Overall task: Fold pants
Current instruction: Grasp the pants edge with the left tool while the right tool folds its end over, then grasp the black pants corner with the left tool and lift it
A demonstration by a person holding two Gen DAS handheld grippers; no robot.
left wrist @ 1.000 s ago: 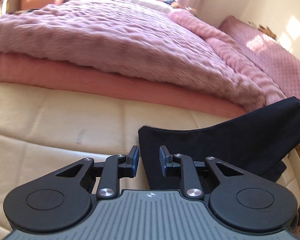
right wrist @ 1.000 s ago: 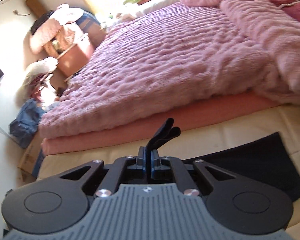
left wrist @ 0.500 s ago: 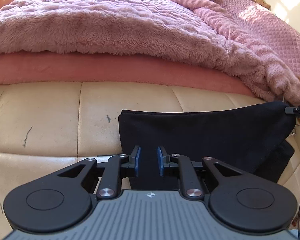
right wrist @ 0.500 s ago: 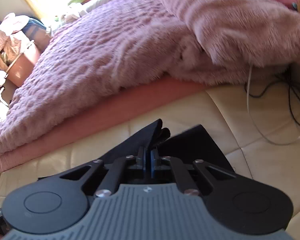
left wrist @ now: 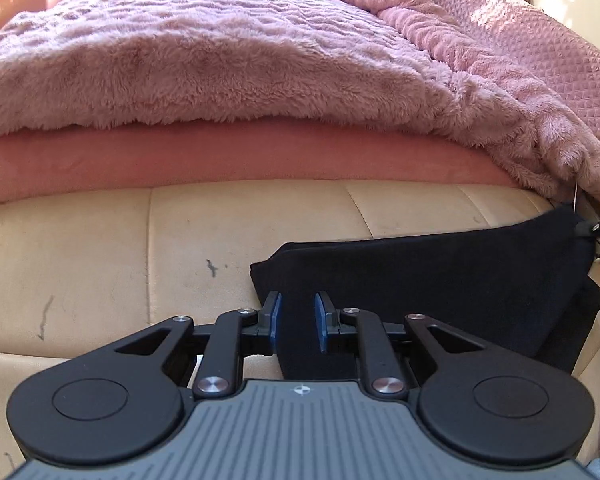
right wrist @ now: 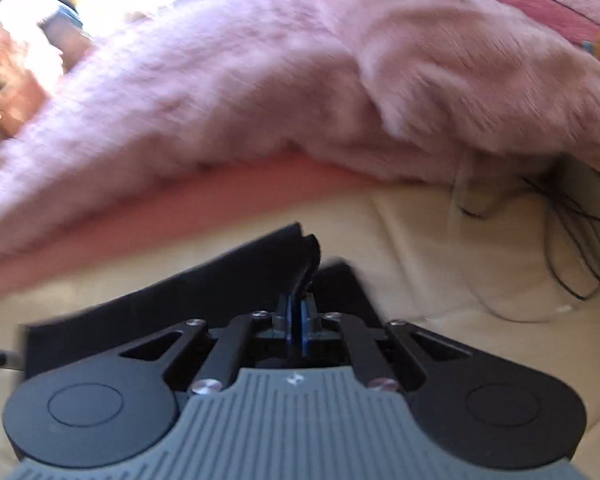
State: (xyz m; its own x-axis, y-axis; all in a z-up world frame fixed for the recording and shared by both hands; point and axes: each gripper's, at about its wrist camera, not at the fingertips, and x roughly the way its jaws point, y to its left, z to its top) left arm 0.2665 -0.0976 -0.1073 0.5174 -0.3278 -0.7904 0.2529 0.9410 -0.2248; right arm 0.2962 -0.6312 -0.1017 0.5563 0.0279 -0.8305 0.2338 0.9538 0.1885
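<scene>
Dark pants (left wrist: 440,280) spread flat on the cream bed base (left wrist: 80,264), folded over, one corner lifted at the far right. Left gripper (left wrist: 297,322) low over the near edge, jaws narrow, cloth lying between the blue pads (left wrist: 275,320) but seemingly unpinched, hard to say. Right gripper (right wrist: 297,322) clamped tight on a raised fold of the pants, view blurred. Beyond, fluffy pink blanket (left wrist: 220,60) over a salmon sheet (left wrist: 220,156); thin cables (right wrist: 560,240) off right.

Pants (left wrist: 440,276) flat on a cushioned bench (left wrist: 100,272), toward its right end; behind, a bed (left wrist: 236,156) under a blanket (left wrist: 220,60); right of pants, cables (right wrist: 572,240) on bench.
</scene>
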